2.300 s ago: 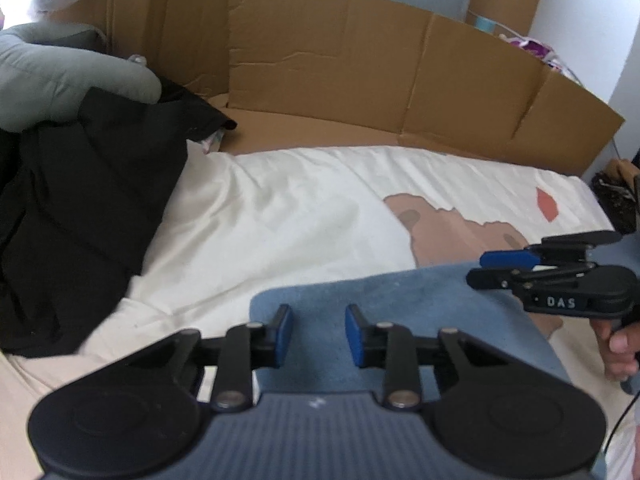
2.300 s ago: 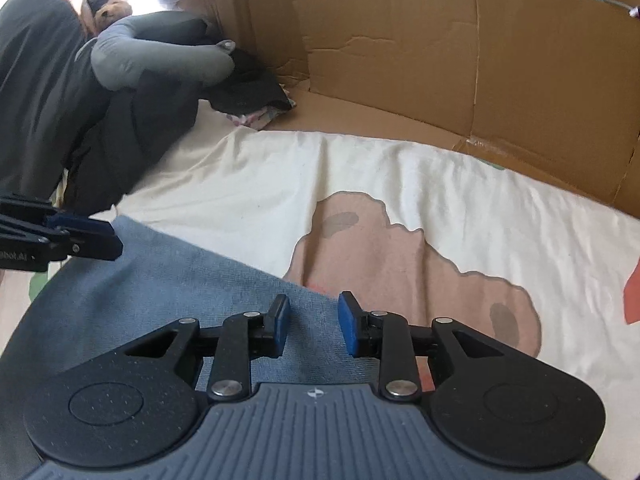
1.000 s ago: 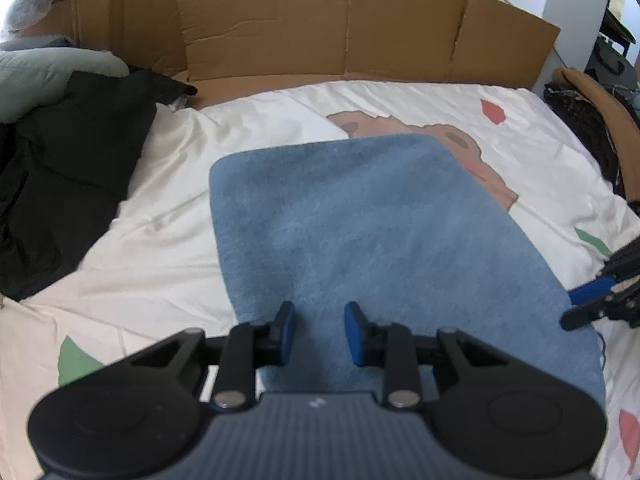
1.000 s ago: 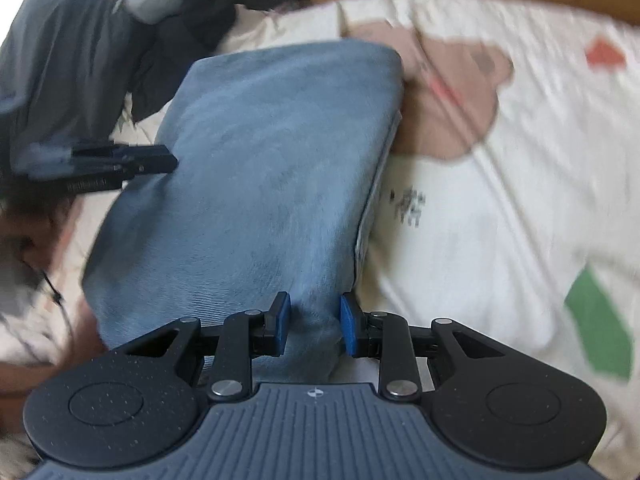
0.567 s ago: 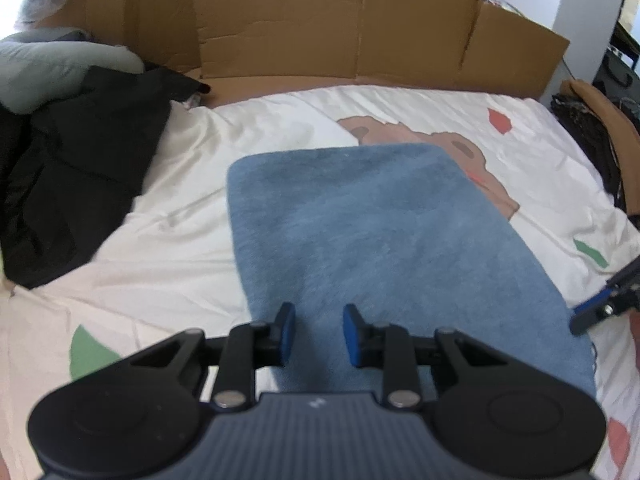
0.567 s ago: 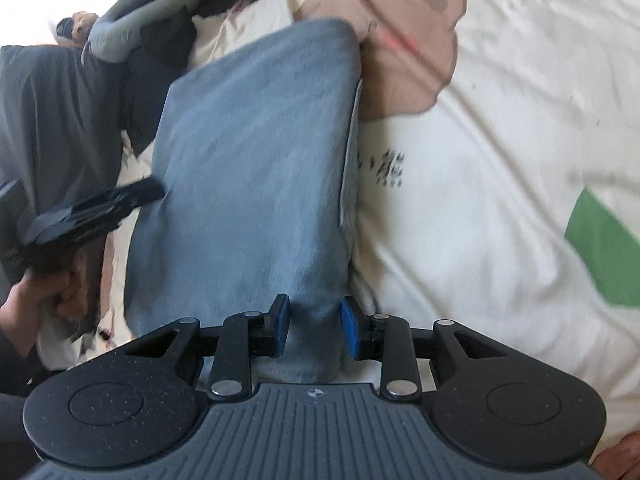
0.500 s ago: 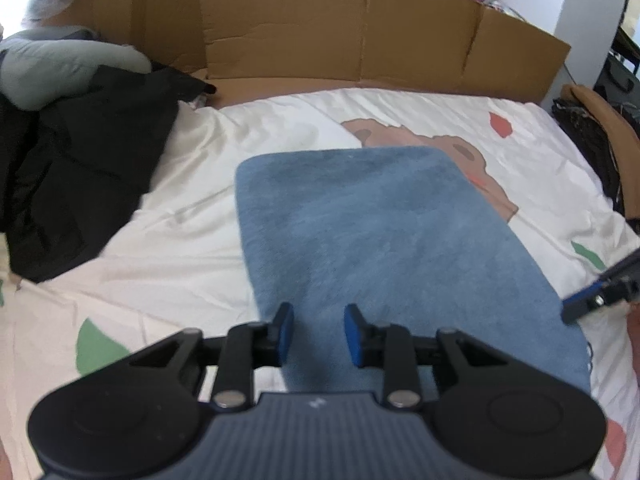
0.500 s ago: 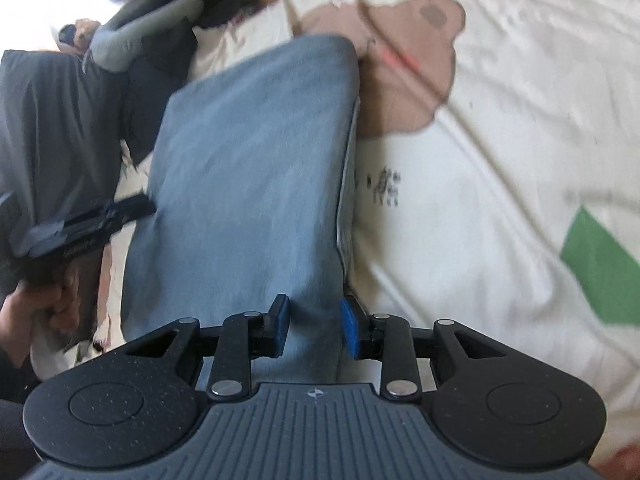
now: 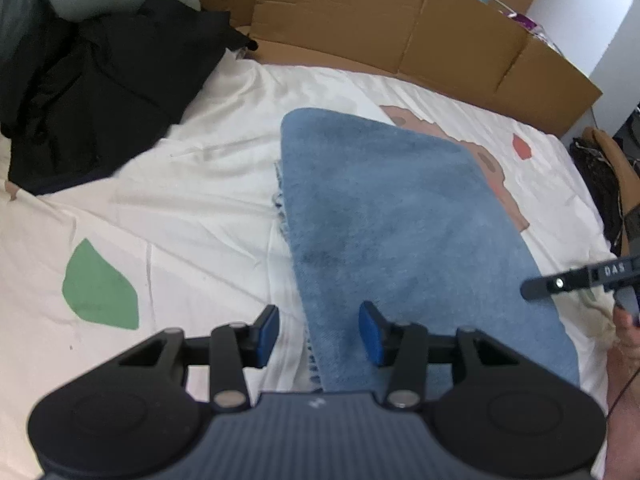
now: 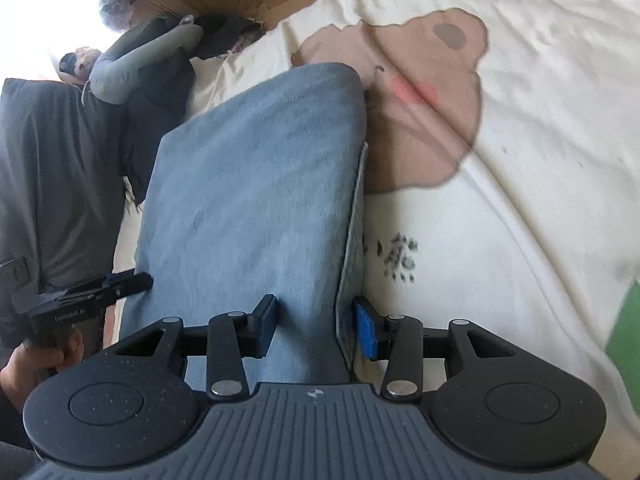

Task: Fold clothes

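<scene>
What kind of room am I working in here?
Most likely a bedroom: the blue folded cloth lies on a bed sheet printed with a bear and leaves, dark clothes are heaped at its far side, and flattened cardboard lines the edge.

Fuzzy, matt blue cloth garment (image 9: 408,216) on smooth, creased cream cotton bedsheet (image 9: 192,184). Beyond the garment, plain brown corrugated cardboard (image 9: 400,28), dull; beside it, matt black fabric (image 9: 104,80).
</scene>
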The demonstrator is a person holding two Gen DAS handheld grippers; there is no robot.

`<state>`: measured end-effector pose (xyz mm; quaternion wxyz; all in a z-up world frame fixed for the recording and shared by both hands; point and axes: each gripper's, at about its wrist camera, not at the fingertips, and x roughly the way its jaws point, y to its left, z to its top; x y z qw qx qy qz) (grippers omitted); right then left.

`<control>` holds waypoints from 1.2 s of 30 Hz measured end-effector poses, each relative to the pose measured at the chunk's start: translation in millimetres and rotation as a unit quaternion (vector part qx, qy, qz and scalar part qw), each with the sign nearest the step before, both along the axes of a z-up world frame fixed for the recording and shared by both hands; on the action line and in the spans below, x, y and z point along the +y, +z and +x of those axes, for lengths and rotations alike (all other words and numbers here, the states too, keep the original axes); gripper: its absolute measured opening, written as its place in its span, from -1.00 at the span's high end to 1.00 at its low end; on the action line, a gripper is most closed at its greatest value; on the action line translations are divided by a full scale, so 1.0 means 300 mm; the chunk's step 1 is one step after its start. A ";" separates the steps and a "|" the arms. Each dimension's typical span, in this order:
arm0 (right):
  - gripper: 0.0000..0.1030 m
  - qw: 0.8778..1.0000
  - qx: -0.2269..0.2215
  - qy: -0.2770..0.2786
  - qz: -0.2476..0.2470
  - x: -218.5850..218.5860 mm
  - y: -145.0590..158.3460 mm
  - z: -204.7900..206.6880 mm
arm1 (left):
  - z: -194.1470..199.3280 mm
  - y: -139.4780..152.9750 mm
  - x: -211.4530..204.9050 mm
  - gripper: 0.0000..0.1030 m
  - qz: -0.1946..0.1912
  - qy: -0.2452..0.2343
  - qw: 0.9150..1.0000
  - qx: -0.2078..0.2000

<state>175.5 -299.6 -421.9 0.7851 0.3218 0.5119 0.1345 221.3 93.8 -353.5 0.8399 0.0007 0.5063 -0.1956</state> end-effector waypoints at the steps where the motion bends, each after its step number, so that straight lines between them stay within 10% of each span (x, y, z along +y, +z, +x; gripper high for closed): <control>1: 0.07 1.000 -0.001 0.000 0.002 0.000 -0.006 0.012 | 0.003 -0.003 0.002 -0.02 -0.001 0.002 1.000 0.003; 8: 0.09 1.000 -0.006 0.004 0.005 0.002 -0.022 0.052 | 0.023 -0.027 0.027 -0.13 -0.024 0.012 0.999 0.024; 13: 0.64 1.000 -0.022 0.021 -0.009 0.014 0.029 0.050 | 0.028 -0.029 0.019 0.17 -0.033 0.005 0.999 0.030; 36: 0.69 0.997 -0.043 -0.014 -0.064 -0.205 0.230 -0.063 | 0.052 -0.056 -0.239 0.31 -0.083 -0.070 0.993 0.042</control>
